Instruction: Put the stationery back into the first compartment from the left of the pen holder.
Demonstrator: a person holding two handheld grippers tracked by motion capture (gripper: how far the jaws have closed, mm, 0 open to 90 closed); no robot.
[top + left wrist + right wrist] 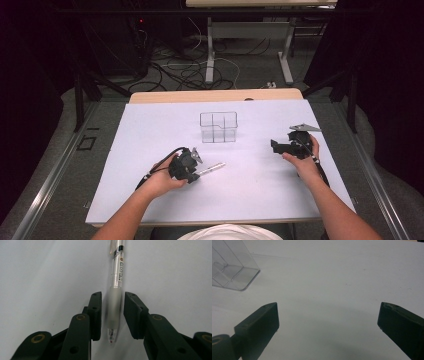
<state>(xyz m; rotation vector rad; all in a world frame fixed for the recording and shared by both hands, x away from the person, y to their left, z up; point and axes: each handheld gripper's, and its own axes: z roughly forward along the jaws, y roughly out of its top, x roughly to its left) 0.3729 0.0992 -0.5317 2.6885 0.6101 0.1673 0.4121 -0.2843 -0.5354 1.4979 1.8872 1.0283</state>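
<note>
Black jaws of the left tool flank the clear pen lying on the white desk, narrow gaps either side, not yet pressing. The right tool gapes wide and empty over bare sheet, the clear organizer well beyond.

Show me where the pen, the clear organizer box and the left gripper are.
pen (117, 270): left gripper view, clear barrel.
clear organizer box (218, 136): high view, front wall.
left gripper (112, 315): left gripper view, between its fingertips.
</note>
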